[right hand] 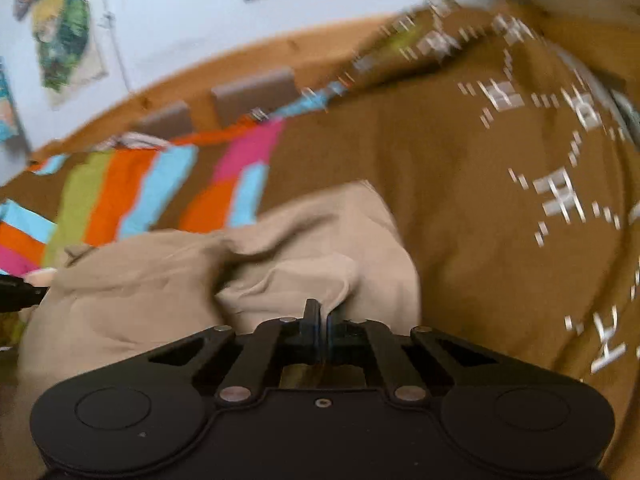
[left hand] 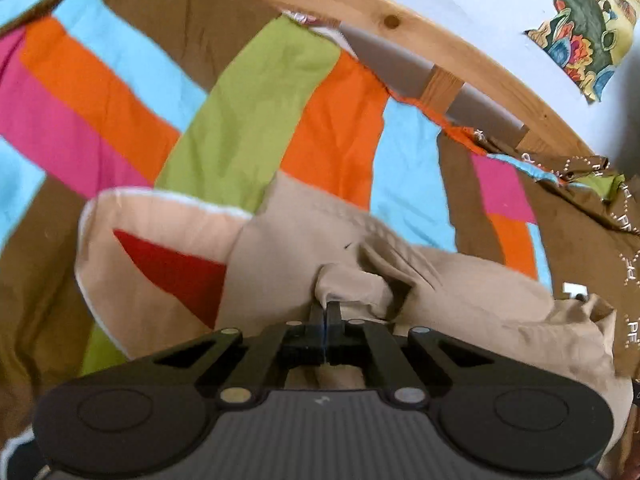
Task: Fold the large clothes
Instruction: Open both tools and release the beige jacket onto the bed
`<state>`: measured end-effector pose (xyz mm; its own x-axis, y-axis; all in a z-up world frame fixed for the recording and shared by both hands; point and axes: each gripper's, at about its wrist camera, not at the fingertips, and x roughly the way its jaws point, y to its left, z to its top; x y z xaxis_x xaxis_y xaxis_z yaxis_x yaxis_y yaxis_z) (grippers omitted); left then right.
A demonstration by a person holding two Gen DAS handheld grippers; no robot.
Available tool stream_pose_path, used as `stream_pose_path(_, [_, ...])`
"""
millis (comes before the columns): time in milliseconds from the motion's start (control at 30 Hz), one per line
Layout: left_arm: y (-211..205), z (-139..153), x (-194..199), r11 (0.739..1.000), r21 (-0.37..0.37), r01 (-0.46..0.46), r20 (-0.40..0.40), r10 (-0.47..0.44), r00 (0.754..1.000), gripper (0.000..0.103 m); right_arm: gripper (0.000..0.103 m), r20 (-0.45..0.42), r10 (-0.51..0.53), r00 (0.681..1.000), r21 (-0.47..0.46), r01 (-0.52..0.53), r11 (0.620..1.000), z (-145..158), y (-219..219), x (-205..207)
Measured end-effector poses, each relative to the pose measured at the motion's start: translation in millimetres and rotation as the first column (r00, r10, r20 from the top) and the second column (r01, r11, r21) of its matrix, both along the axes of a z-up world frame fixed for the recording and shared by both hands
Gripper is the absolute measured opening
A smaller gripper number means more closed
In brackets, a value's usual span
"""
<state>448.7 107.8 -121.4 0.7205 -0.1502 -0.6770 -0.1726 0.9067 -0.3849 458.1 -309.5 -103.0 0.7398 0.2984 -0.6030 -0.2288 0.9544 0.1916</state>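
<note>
A large beige garment [left hand: 288, 248] lies bunched on a striped bedspread, with a red patch [left hand: 176, 272] showing inside a turned-over flap at the left. My left gripper [left hand: 327, 308] is shut on a pinched fold of the beige cloth. In the right wrist view the same beige garment [right hand: 248, 264] is heaped in front of the camera, and my right gripper [right hand: 320, 310] is shut on another fold of it. This view is motion-blurred. The left gripper's black tip [right hand: 16, 292] shows at the left edge.
The bedspread [left hand: 120, 92] has brown, orange, blue, pink and green stripes; its brown part with white lettering [right hand: 500, 168] rises at the right. A wooden bed frame [left hand: 400, 28] runs along the far side before a pale wall with colourful pictures [left hand: 588, 20].
</note>
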Motion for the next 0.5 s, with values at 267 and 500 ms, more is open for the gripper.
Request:
stream_pose_path(267, [-1.2, 18.5, -31.5, 0.998, 0.054, -0.009, 0.030, 0.008, 1.000, 0.036, 0.039, 0.120, 0.004, 0.993, -0.071, 0.004, 0.997, 22.6, -11.8, -27.2])
stream_pose_path(500, [-40.0, 45.4, -67.2, 0.977, 0.045, 0.210, 0.213, -0.215, 0.953, 0.036, 0.039, 0.250, 0.299, 0.921, -0.168, -0.263, 0.950, 43.3, 46.0, -51.5])
